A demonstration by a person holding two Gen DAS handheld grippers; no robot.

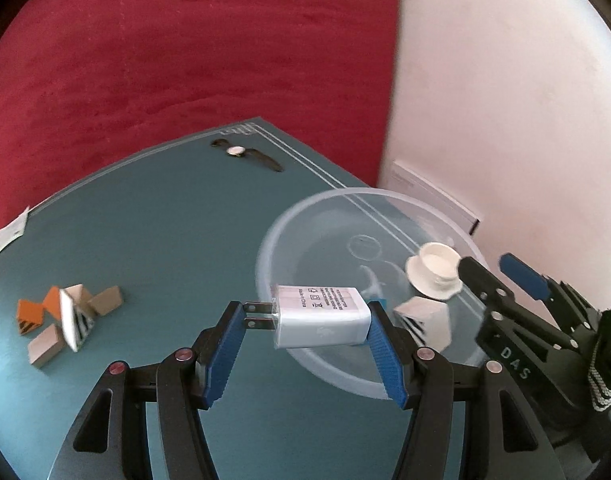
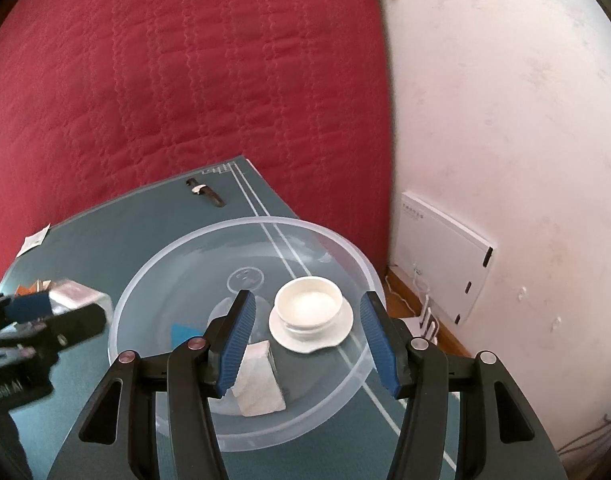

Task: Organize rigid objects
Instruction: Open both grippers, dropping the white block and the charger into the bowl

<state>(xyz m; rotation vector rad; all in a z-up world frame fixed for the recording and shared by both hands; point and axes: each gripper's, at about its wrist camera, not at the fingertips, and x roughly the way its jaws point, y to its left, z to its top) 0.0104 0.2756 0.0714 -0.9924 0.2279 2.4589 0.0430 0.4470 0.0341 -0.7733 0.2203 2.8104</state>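
Red quilted bedding (image 2: 185,80) backs your teal bench (image 1: 165,220). On it sits the clear bowl (image 2: 153,280), holding a white cup (image 2: 308,303) and a small box (image 2: 259,384). Your left tool (image 1: 305,320) clamps the white charger (image 1: 321,316) at the bowl's near rim, angled downward. Your right tool (image 2: 305,336) hangs over the bowl, jaws apart, gripping nothing.

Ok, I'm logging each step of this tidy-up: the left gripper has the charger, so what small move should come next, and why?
Probably carry the white USB charger a little further over the clear plastic bowl and lower it before letting go. The left gripper clamps it at the bowl's near rim, not yet inside, where a white cup and a small box already lie. The right gripper hangs empty above them.
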